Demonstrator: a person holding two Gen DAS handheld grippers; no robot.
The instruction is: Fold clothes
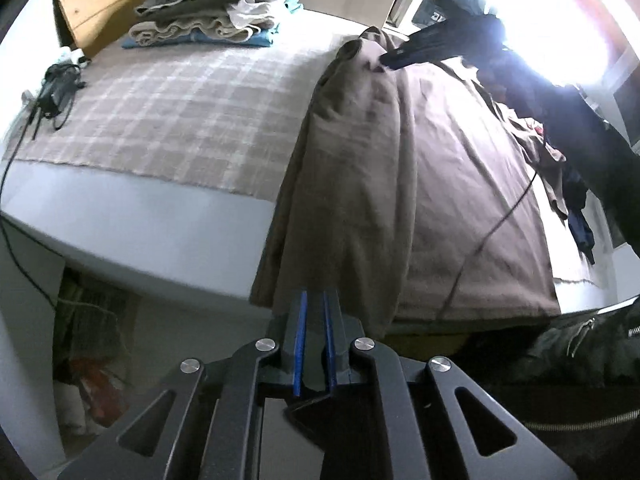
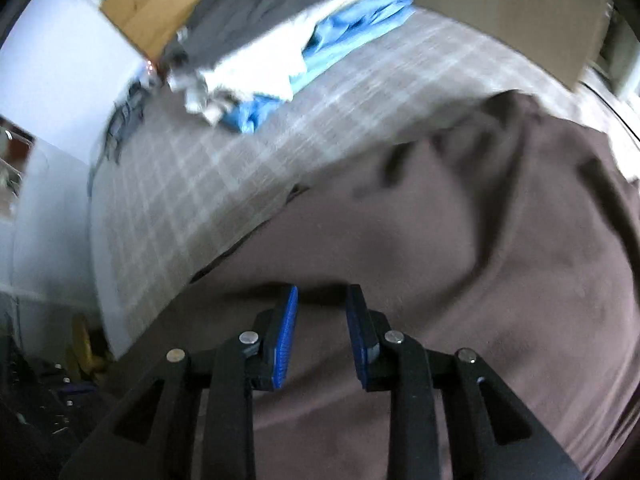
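Left tongs (image 1: 316, 300): pads near-parallel, narrow gap. Brown cloth (image 1: 360, 200) hangs down to the tips, but whether the hem is actually pinched I cannot tell; the pads hide the contact.

Right tongs (image 2: 322, 300): wide, nothing between the pads, brown cloth just beyond. Yet in the left view the same tool (image 1: 404, 54) sits at 1 o'clock with its tip at a raised peak of cloth. Right view is motion-blurred, so grip or release is unsettled.

Cloth lies across the bed (image 1: 140, 208) on a plaid cover (image 1: 180, 112): one part flat at 3 o'clock, one fold ridged up from 12 to 6, near end draped over the bed edge. A dark cable (image 1: 500, 220) runs over the flat part.

Judgement: a fold is being carried over. To do it well, keep both corners level, keep the edge taut between them, lay it edge to edge and mind the cable.

Containers: none seen. Stack of folded clothes (image 1: 216, 8) at 11 o'clock, far end; loose heap (image 1: 560, 168) at 3 o'clock.
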